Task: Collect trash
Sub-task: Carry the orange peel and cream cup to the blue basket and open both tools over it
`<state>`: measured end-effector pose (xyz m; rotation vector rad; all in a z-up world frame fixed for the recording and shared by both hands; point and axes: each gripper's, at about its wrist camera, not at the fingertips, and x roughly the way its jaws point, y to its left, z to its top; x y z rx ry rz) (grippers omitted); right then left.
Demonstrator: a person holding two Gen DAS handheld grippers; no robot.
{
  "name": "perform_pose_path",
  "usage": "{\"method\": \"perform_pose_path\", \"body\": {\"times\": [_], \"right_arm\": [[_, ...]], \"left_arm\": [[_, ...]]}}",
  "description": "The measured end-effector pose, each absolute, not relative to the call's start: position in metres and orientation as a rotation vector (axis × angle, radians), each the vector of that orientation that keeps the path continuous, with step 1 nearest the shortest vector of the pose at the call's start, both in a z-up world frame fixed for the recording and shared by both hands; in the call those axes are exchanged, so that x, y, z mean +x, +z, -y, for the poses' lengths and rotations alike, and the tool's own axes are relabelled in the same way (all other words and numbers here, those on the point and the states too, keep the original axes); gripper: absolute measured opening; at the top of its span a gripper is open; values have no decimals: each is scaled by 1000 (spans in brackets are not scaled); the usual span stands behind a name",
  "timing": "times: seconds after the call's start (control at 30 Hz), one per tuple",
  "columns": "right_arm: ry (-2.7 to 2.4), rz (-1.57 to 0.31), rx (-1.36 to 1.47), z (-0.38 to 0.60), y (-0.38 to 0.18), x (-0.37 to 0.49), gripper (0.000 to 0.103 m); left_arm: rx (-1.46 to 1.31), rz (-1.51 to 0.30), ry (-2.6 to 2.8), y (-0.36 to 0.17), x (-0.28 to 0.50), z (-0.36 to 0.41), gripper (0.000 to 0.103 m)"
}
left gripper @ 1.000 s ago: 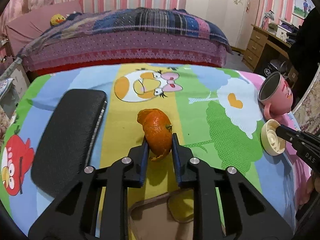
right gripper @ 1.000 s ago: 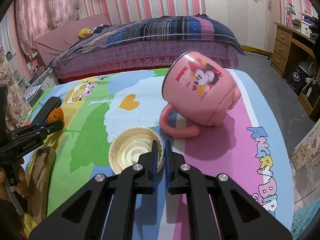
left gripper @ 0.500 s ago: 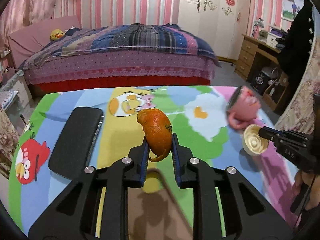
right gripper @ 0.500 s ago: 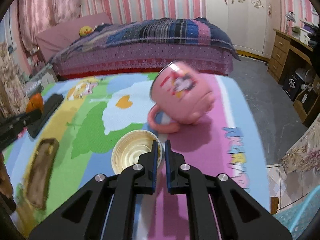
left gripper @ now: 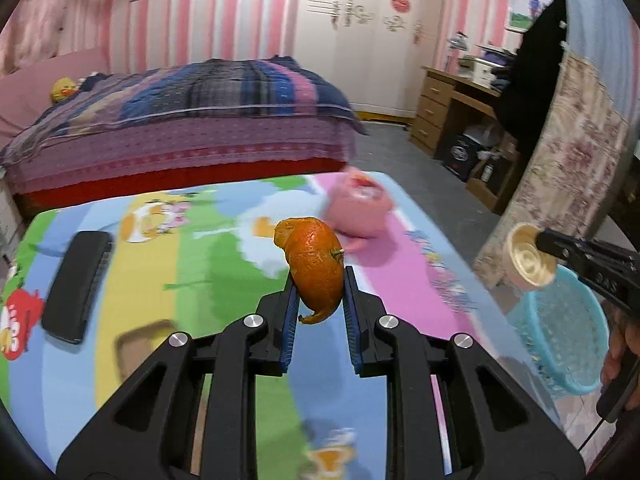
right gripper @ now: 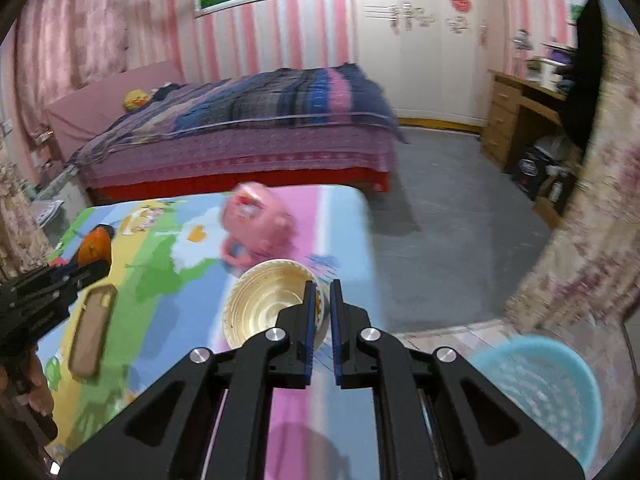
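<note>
Your left gripper (left gripper: 319, 289) is pinching a piece of orange peel (left gripper: 315, 266), which stands up between the blue pads and is lifted clear of the cartoon-printed table cover (left gripper: 208, 276). The curled lower tip of the peel hangs in the gap below the pads. Your right gripper (right gripper: 323, 305) is closed tight on the rim of a small cream-coloured cup (right gripper: 267, 307), held on its side so its ribbed inside faces the camera; part of its rim is hidden behind the fingers. In the left view the same cup (left gripper: 529, 255) hangs past the right edge of the table, above a light blue basket (left gripper: 560, 322) on the floor. The basket is cut off by the frame edge in the right view, and its contents cannot be made out.

A pink mug (left gripper: 356, 208) lies on the far part of the table, blurred, so its picture is unreadable. A black flat case (left gripper: 76, 284) lies to the left, and a brownish flat object (right gripper: 91, 330) near it is too smeared to identify. Only part of your hand (left gripper: 620, 360) shows at the right edge.
</note>
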<state>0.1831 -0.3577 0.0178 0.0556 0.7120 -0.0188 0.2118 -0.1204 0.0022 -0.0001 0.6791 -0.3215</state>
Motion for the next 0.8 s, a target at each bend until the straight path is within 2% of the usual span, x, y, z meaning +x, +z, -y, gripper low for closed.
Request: {"method": "perform_pose_path", "body": {"times": [0.33, 0.8], "right_arm": [[-273, -750, 97, 462, 1, 111, 7], [-397, -754, 234, 539, -39, 48, 7]], "left_arm": [[67, -692, -495, -21, 182, 220, 20], [136, -698, -744, -48, 137, 350, 20]]}}
